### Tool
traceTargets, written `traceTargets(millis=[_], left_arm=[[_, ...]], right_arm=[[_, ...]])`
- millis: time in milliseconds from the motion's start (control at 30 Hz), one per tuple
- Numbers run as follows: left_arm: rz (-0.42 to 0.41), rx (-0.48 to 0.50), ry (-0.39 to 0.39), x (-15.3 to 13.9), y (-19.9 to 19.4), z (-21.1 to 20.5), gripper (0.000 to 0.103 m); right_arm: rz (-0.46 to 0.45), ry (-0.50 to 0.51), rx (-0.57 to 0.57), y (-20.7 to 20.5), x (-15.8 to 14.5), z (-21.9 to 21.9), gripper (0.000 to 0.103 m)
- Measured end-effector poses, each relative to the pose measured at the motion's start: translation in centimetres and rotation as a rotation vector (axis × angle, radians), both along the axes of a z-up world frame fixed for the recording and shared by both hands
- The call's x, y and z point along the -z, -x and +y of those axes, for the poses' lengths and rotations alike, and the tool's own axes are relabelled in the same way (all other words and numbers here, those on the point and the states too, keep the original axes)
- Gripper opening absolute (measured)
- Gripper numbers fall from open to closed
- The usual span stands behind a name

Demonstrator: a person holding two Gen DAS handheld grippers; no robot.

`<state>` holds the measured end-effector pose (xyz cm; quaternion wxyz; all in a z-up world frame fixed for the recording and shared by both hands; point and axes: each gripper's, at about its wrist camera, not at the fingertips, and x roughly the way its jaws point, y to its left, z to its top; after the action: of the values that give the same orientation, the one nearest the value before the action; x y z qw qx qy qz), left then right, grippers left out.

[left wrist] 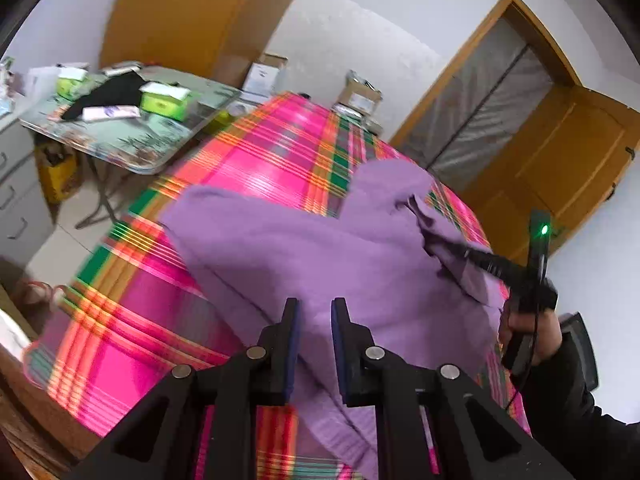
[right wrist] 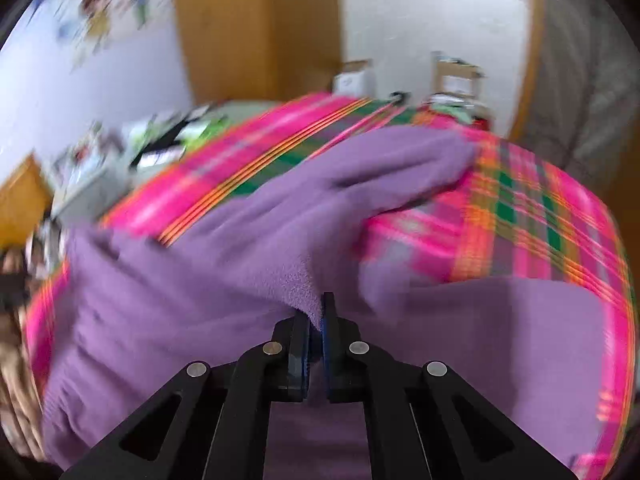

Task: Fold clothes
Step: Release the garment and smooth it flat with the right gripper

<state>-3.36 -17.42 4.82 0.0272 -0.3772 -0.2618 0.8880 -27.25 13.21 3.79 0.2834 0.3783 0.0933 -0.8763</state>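
Purple fleece garment (right wrist: 224,248) sprawls on plaid bedcover (left wrist: 256,160); right gripper (right wrist: 316,320) pinches a fold at 6 o'clock for lifting; left gripper (left wrist: 314,312) straddles cloth, jaws parted, unpressed.

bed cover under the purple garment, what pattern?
Bright pink plaid bed cover with green and orange stripes; clearest in left wrist view.

Bed in pink plaid cover (left wrist: 256,168), purple garment (left wrist: 280,248), perhaps a sweater, lying on it

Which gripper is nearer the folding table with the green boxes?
Left. The left gripper is on the sweater's table side; the right gripper is across it.
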Motion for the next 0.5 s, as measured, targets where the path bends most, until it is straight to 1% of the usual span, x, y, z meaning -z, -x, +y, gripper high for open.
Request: traceTargets(millis=[67,167,233,300,333,367,400,500], left_arm=[[-0.008,0.018,-0.011,0.4,0.1,0.8,0.015],[-0.014,0.035,-0.025,0.9,-0.2,1.6,0.015],[-0.021,0.028,-0.028,1.2,-0.6,1.6,0.015],[-0.027,0.01,-0.032,1.4,-0.8,1.3,0.015],[-0.031,-0.008,-0.033,1.5,-1.0,1.0,0.015],[-0.035,-0.022,-0.034,1.7,-1.1,0.6,0.015],[-0.041,-0.034,-0.038,1.8,-1.1,0.3,0.015],[-0.057,-0.062,-0.052,2.2,-1.0,-0.7,0.015]], right_arm=[[0.025,0.019,0.103,0.9,-1.4,3.7,0.004],[0.047,0.012,0.325,1.9,-3.2,10.7,0.005],[0.018,-0.008,0.487,2.2,-3.7,15.3,0.009],[-0.005,0.008,0.588,1.9,-3.7,18.5,0.019],[0.001,0.02,0.602,1.3,-3.7,19.2,0.022],[0.007,0.025,0.598,0.9,-3.7,19.3,0.028],[0.01,0.035,0.568,0.3,-3.7,18.8,0.032],[-0.002,0.071,0.443,-1.1,-3.8,16.5,0.034]])
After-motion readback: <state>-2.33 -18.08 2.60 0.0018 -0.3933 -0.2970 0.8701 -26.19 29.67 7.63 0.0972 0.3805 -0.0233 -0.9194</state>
